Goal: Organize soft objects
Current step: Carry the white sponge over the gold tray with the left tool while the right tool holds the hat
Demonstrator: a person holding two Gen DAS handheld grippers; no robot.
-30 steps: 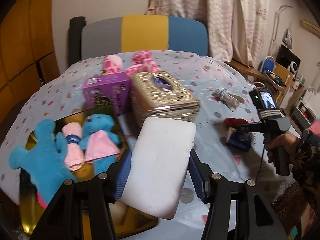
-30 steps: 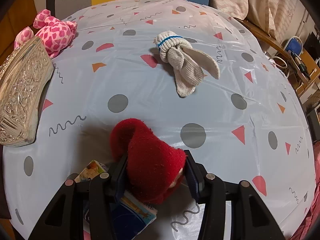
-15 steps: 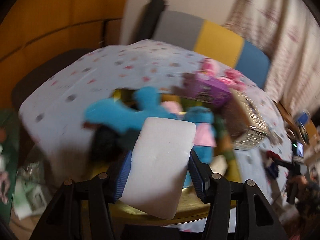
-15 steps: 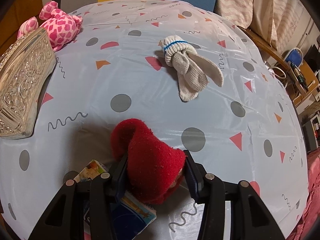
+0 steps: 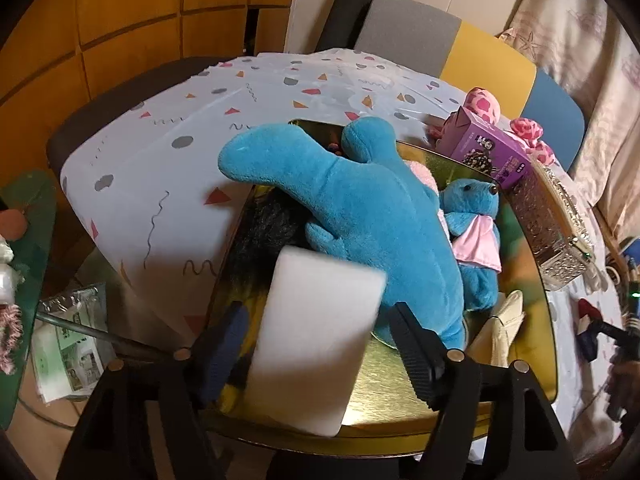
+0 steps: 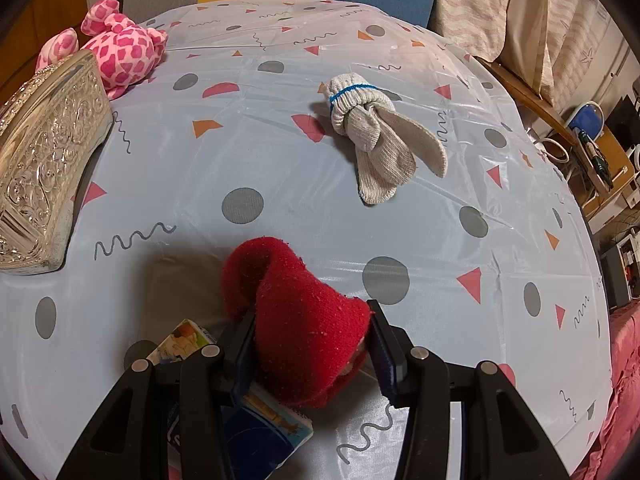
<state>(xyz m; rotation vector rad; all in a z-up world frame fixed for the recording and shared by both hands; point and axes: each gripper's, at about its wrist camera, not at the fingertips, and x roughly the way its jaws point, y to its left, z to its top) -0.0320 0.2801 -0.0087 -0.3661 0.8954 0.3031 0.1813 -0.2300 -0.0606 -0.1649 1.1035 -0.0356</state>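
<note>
A pale blue plastic cloth printed with grey dots and pink triangles covers the worktop, with wooden wall panels at the far left, a grey, yellow and blue chair back behind and pink-patterned curtains to the right. In the left wrist view a shiny gold tray holds a big bright blue plush animal and a small blue teddy in a pink dress. The left gripper hangs over the tray's near edge; its jaws have just been opening, and the white rectangular foam sponge stands between them with a gap on each side. The right gripper clasps a fuzzy red sock; beyond it lies a knotted grey sock with a blue band.
</note>
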